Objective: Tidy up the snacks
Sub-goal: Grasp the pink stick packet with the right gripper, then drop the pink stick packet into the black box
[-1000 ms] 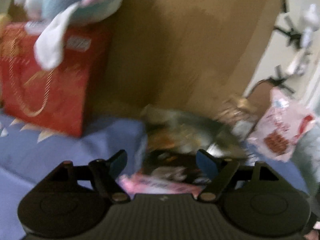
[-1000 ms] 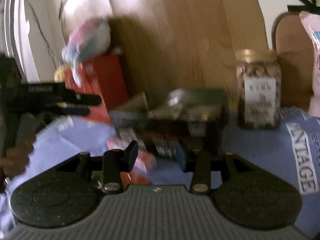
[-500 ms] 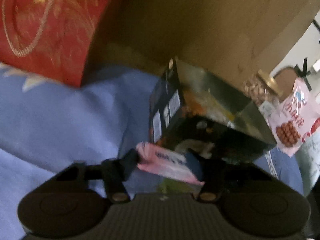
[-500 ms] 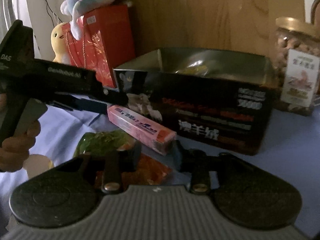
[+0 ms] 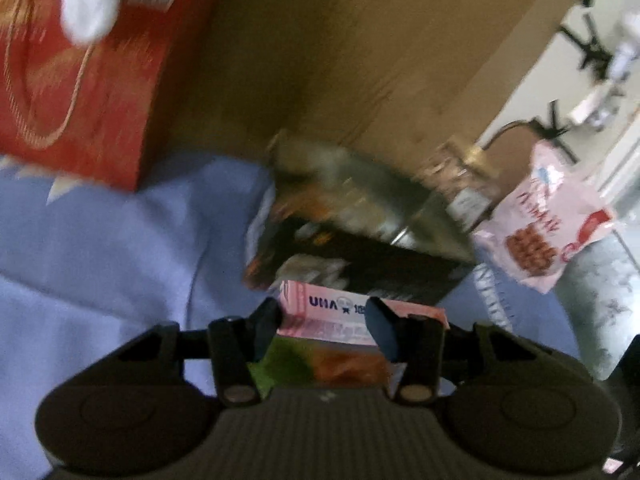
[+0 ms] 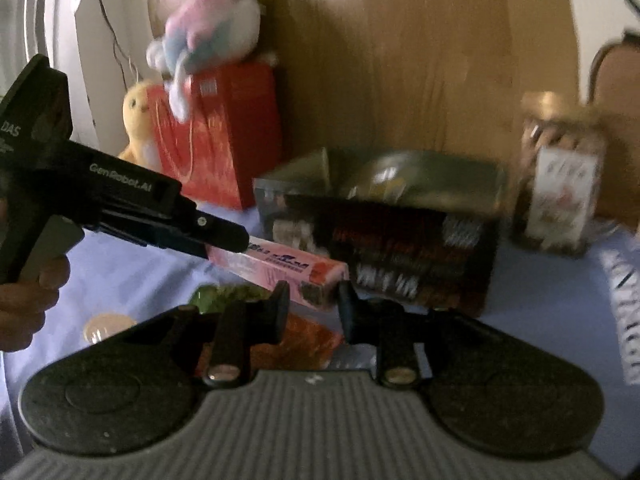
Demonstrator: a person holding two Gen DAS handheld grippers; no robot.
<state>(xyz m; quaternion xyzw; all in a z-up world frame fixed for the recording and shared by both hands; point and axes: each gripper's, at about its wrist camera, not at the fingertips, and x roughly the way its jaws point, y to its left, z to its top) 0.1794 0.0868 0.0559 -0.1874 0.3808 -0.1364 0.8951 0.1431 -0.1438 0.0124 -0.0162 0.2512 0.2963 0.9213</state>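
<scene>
My left gripper [image 5: 324, 318] is shut on a long pink snack box [image 5: 352, 314] and holds it above the blue cloth; from the right wrist view the left gripper [image 6: 224, 240] grips one end of the pink box [image 6: 296, 270]. A dark open box [image 5: 360, 240] stands just beyond it, also in the right wrist view [image 6: 384, 240]. A green and orange snack packet [image 5: 320, 364] lies under the pink box. My right gripper [image 6: 312, 308] is open and empty, its jaws on either side of the pink box's free end, not closed on it.
A red gift bag [image 6: 216, 136] with a plush toy [image 6: 208, 36] on top stands at the back left. A nut jar [image 6: 560, 184] stands right of the dark box. A pink biscuit bag [image 5: 544, 220] leans at the right. A wooden headboard [image 6: 400, 60] is behind.
My left gripper has closed on the pink box and lifted it off the cloth. My right gripper has moved so the box's free end sits between its jaws.
</scene>
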